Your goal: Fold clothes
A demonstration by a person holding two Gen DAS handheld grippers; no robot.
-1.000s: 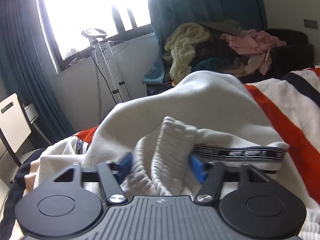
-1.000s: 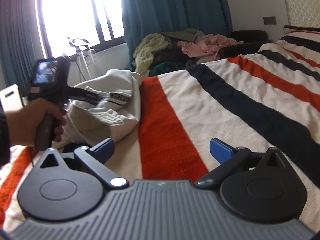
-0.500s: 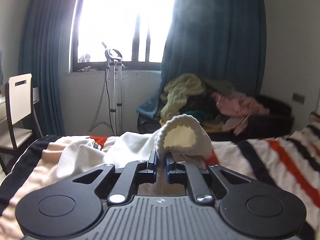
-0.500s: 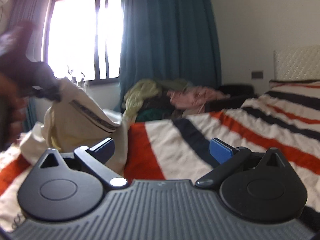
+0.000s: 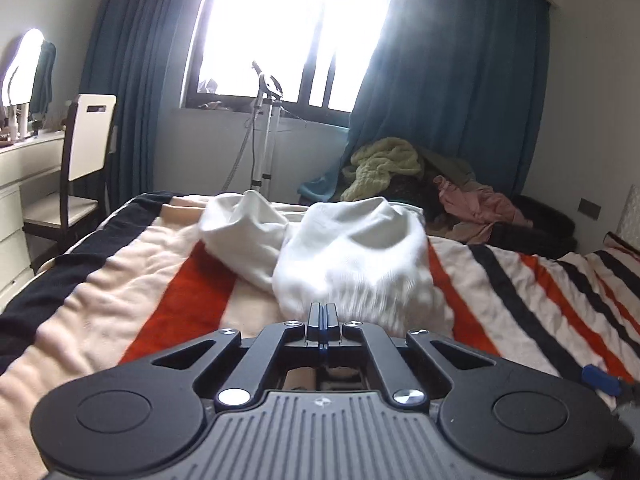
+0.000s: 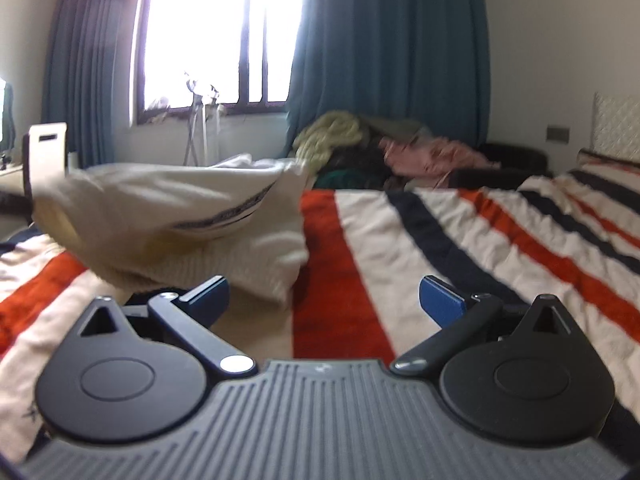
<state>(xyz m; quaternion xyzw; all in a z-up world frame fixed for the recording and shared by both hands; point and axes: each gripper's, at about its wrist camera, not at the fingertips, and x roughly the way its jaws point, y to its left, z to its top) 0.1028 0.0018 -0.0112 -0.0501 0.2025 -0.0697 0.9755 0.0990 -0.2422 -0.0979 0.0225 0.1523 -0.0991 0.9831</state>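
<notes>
Pinching together with nothing between them, the left gripper (image 5: 322, 312) faces the white sweater (image 5: 352, 256) on the striped blanket (image 5: 120, 272), right gripper (image 6: 324, 296) jaws wide apart.

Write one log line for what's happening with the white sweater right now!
left gripper: jaws shut on white sweater | right gripper: jaws open, empty | sweater on striped blanket

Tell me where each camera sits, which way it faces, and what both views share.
Left wrist: sits on the left claw, looking along its shut fingers over the white sweater toward the window; the sweater runs down to the fingertips.
Right wrist: sits on the right claw, fingers open and empty, looking across the striped blanket toward the same window.
Shared: sweater, blanket, blue curtains, clothes pile, white chair.
</notes>
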